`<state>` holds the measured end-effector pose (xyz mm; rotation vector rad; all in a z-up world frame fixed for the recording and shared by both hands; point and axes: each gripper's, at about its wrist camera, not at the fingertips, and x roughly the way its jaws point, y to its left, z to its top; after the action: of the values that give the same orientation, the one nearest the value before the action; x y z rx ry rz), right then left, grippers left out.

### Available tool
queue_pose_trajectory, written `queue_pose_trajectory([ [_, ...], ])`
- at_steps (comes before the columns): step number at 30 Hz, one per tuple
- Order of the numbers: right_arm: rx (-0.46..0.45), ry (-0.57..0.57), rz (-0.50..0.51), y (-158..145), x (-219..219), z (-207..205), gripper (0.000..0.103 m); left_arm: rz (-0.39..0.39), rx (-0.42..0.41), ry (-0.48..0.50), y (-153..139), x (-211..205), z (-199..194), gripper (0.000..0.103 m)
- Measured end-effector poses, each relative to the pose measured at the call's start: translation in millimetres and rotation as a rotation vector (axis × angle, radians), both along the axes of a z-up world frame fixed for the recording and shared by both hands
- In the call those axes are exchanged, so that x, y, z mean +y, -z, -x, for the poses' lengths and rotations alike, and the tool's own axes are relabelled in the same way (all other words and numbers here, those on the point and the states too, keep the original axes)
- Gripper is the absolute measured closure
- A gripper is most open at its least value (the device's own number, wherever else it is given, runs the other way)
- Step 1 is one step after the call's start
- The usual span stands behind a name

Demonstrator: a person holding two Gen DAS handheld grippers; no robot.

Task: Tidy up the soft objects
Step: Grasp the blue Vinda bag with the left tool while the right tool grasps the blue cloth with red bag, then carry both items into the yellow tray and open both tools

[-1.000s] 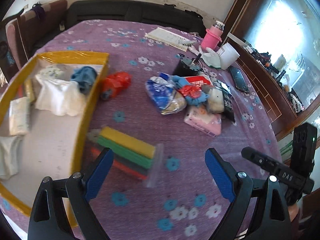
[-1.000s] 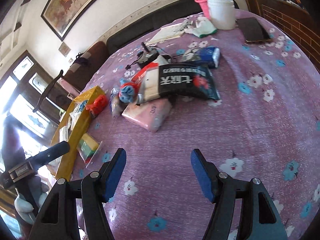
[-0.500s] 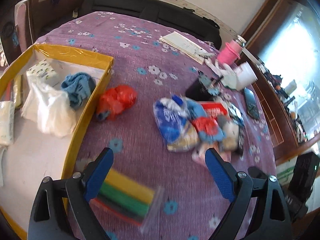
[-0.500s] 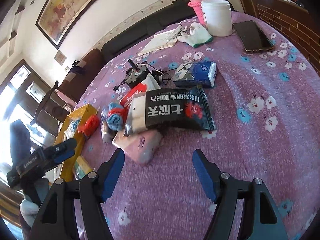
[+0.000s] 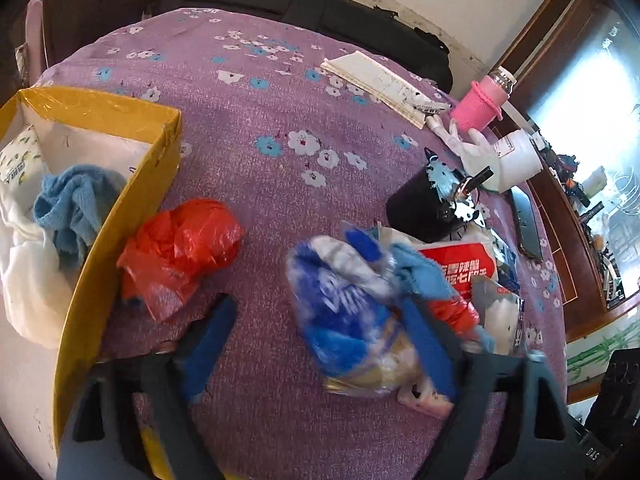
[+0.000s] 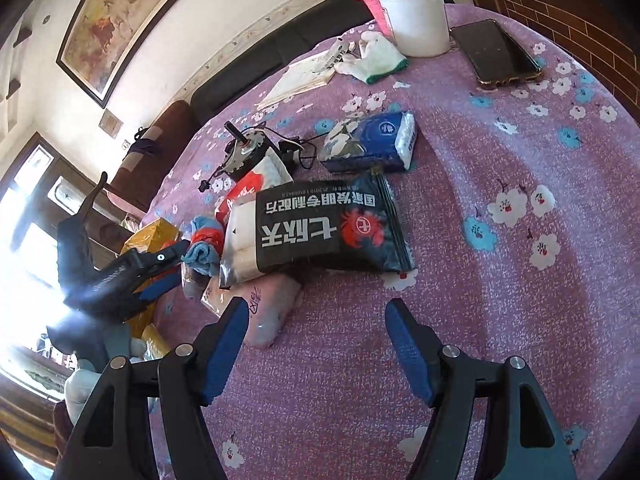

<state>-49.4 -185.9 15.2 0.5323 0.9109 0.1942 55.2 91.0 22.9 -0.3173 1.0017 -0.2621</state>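
Left wrist view: the left tongs [image 5: 316, 344] fill the lower part of the frame, blurred, their jaws closing. The blue-and-white plastic bag [image 5: 344, 312] lies partly between the blue pads, at lower centre; whether the right-hand pad already presses on it cannot be told through the blur, though it appears to lie against the bag's edge. A red plastic bag [image 5: 180, 252] sits left of centre on the bench [image 5: 260, 128], just beside the wall of the yellow box [image 5: 120, 208]. Inside the box, at the left edge of the frame, lie a blue cloth [image 5: 68, 208] and a white cloth [image 5: 24, 272]. At centre right a black motor [image 5: 424, 204] stands behind a red-and-white packet [image 5: 460, 264].

Right wrist view: the right tongs [image 6: 316, 344] occupy the lower centre, jaws standing well apart with only bare bench cloth between the pads; nothing held. A pink soft pack [image 6: 272, 308] lies just beyond the left-hand pad, partly under a black snack bag [image 6: 320, 232] at centre frame. A blue tissue pack [image 6: 376, 140] lies above it. At upper right stand a white tub [image 6: 416, 16] and a phone [image 6: 496, 52], with a white glove [image 6: 372, 60] just left of the tub. The left tongs show at the left edge, close against the heap of soft goods.
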Motion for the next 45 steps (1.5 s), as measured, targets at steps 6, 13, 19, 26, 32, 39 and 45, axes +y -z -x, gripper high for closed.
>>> queue_pose_trajectory([
  [6,-0.028,-0.048,0.048,-12.8,19.3,-9.3,0.028,0.001,0.02,0.062,-0.2,5.8,9.8,0.055],
  [13,-0.1,-0.153,0.146,-37.8,68.6,-37.2,0.028,-0.013,0.044,0.052,-1.8,19.2,24.9,0.055],
  [19,-0.072,-0.24,0.223,-40.8,115.5,-81.7,0.029,0.005,0.052,0.048,-0.2,24.4,33.1,0.055],
  [26,0.008,-0.273,0.331,-16.5,143.2,-104.2,0.066,-0.041,0.029,0.062,-0.6,14.6,32.9,0.047],
  [32,-0.046,-0.239,0.329,-35.9,133.7,-83.7,0.067,-0.044,0.002,0.075,-1.3,17.6,38.0,0.059],
  [39,-0.118,-0.235,0.33,-68.5,133.0,-50.3,0.067,0.046,-0.064,0.048,-30.0,35.5,63.9,0.059],
  [45,-0.137,-0.277,0.306,-78.8,150.7,-25.3,0.067,0.096,-0.132,-0.003,-55.5,71.1,102.7,0.058],
])
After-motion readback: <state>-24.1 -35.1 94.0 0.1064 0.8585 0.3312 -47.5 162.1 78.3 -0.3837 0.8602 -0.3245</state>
